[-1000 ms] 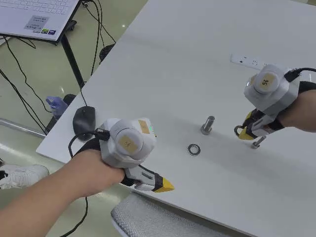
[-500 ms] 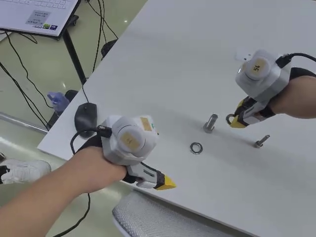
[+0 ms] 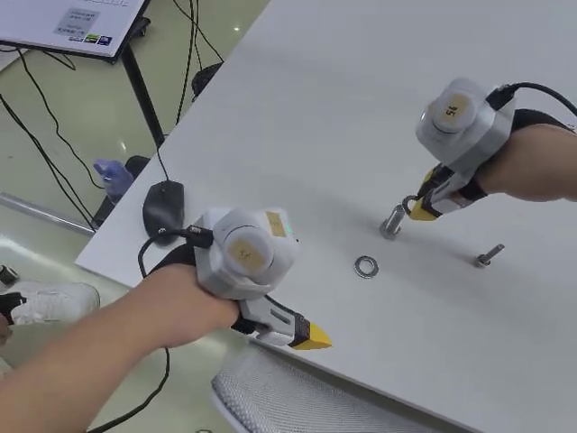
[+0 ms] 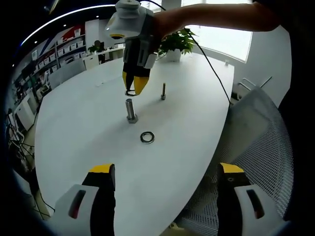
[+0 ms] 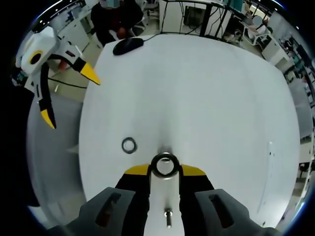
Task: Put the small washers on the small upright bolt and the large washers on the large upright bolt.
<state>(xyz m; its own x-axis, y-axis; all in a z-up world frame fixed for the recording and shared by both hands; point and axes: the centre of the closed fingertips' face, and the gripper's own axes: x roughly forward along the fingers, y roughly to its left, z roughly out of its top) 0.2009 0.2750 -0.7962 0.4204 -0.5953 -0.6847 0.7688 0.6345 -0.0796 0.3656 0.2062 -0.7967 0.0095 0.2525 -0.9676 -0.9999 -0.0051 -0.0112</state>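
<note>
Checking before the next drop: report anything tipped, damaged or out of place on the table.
Nothing stands out. The large bolt and small bolt both stand upright, a loose washer lies flat beside the large bolt, and the right gripper holds a second washer just over the large bolt.

- A black computer mouse [image 3: 163, 209] lies at the left edge of the white table [image 3: 343, 99].
- A laptop [image 3: 77, 23] sits far left.
- A blue bottle [image 3: 113, 176] stands on the floor [image 3: 45, 262].
</note>
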